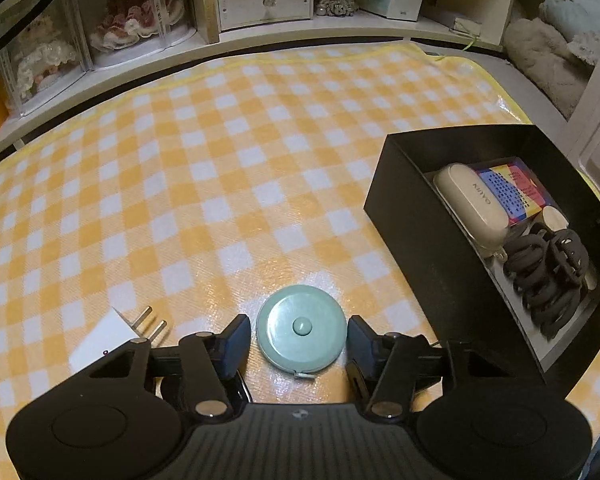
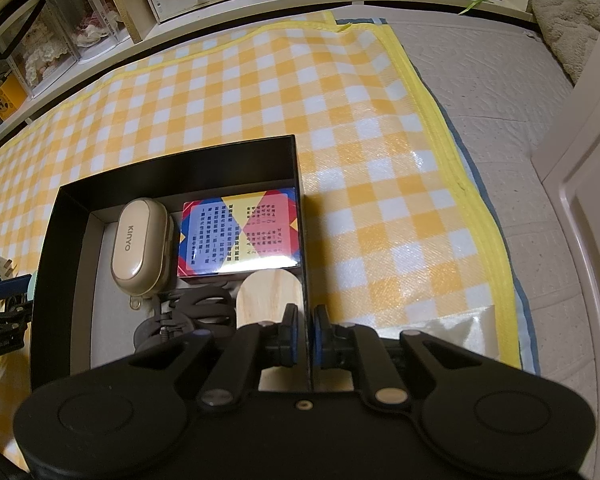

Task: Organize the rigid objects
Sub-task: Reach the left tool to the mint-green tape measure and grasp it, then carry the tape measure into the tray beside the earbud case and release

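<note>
2 grippers over a yellow checked mat [image 1: 220, 152]: left gripper [image 1: 298, 334] jaws apart around tape measure [image 1: 301, 329], right gripper [image 2: 306, 330] clamping black box [image 2: 304, 216] wall.

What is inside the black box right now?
Inside the black box: a beige case, a colourful card box, a dark hair claw and a wooden piece, partly covered by the right hand-held gripper.

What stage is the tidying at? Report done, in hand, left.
Done: the beige case, colourful card box, hair clip and wooden piece lie in the black box.
In hand: the right claw pinches the box's wall; the open left claw straddles the green tape measure.
Left: tape measure and white plug.
</note>
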`<state>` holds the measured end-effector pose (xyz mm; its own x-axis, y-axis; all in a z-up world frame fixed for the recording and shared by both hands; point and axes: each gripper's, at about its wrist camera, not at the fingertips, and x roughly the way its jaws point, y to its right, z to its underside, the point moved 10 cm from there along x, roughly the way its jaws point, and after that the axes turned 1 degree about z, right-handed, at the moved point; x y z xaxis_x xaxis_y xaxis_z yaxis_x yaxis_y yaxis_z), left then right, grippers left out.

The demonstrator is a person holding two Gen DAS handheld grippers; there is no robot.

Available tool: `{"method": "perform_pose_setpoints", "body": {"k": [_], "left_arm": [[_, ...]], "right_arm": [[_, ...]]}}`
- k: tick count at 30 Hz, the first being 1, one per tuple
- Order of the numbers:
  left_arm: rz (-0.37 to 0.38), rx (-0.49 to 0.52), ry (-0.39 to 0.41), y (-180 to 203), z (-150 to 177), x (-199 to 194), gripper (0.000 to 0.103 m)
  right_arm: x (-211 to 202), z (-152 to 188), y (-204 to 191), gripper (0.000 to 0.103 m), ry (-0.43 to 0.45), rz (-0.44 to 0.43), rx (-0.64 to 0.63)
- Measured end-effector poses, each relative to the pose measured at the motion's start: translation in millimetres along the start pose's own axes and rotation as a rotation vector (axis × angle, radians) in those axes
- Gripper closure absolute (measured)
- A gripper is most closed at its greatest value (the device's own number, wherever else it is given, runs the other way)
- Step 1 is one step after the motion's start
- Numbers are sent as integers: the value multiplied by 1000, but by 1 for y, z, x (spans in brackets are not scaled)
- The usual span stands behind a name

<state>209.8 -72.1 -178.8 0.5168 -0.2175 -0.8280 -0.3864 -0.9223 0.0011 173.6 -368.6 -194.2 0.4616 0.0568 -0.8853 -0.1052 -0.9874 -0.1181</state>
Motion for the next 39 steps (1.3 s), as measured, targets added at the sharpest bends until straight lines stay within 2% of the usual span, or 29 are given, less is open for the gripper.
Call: {"method": "perform_pose_setpoints", "body": {"k": [6,11,14,17,24,29,32,33,34,36,39], "left_arm": [[-7,30,43,2,-3,-4,52],[24,18,167,12,-28,-36,52],[61,46,244,31,-46,-59,52],[99,92,287,54,-62,-71,52],[122,198,300,95,-79,-59,52],[85,209,272,90,-81,-41,52],[90,213,269,88,-79,-36,52],[95,216,273,88,-78,-34,50],[98,217,278,87,-78,-32,34],[75,204,287,84,-75,-29,16],[98,211,249,85,-63,-26,16]], "right_arm": [[0,0,0,93,0,0,0],[0,-1,0,93,-1,-3,3],[0,-1,1,93,0,1,-4],[-1,-1,1,93,0,3,-6],[-2,-1,-1,93,1,3,-7],[-2,-1,-1,93,1,3,-8],[-2,-1,-1,93,1,2,-7],[-2,-1,-1,93,1,2,-7],[-2,-1,-1,93,1,2,-6],[-3,0,-1,92,0,1,-6],[-2,0,-1,92,0,1,-6]]}}
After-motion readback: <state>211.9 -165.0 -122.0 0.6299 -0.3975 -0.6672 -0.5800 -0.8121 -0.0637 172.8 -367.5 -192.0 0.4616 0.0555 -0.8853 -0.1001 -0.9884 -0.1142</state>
